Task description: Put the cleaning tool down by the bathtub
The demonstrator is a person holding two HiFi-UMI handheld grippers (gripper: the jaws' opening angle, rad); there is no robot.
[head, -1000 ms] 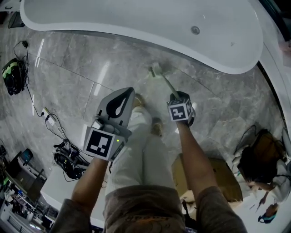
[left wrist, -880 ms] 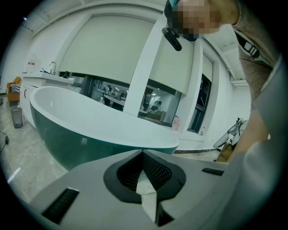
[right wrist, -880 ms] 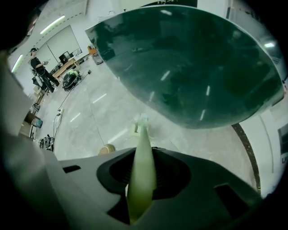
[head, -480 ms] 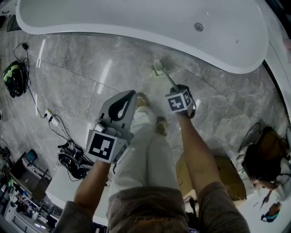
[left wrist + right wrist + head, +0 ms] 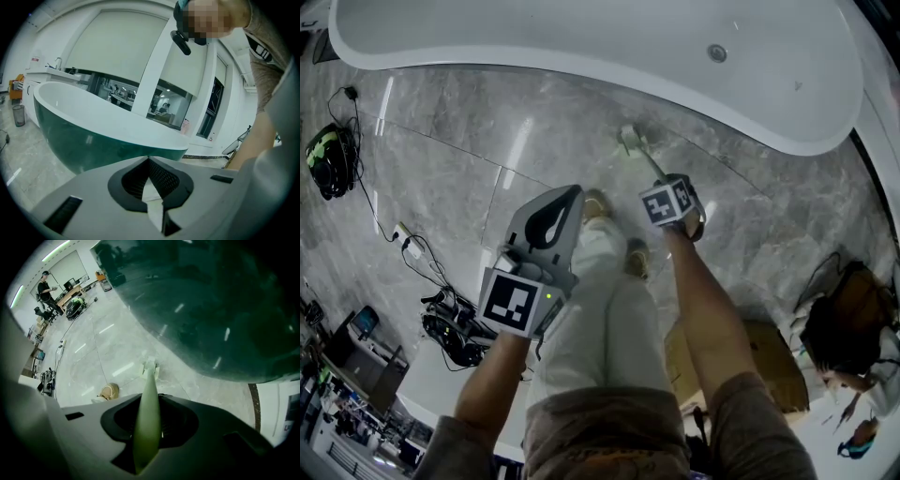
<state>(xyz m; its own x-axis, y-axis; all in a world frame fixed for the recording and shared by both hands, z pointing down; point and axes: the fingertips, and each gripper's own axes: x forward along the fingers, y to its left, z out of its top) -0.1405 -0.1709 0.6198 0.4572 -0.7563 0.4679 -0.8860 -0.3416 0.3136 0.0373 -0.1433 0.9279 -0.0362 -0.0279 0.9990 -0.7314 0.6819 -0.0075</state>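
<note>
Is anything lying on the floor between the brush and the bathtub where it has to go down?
Nothing visible does. The brush, gripped by the right gripper, hangs over bare floor beside the bathtub. The person's shoes are on the near side, not between.

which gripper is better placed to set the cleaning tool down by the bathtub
Right. The right gripper is shut on the cleaning tool, its head near the floor beside the bathtub. The left gripper is shut and empty.
</note>
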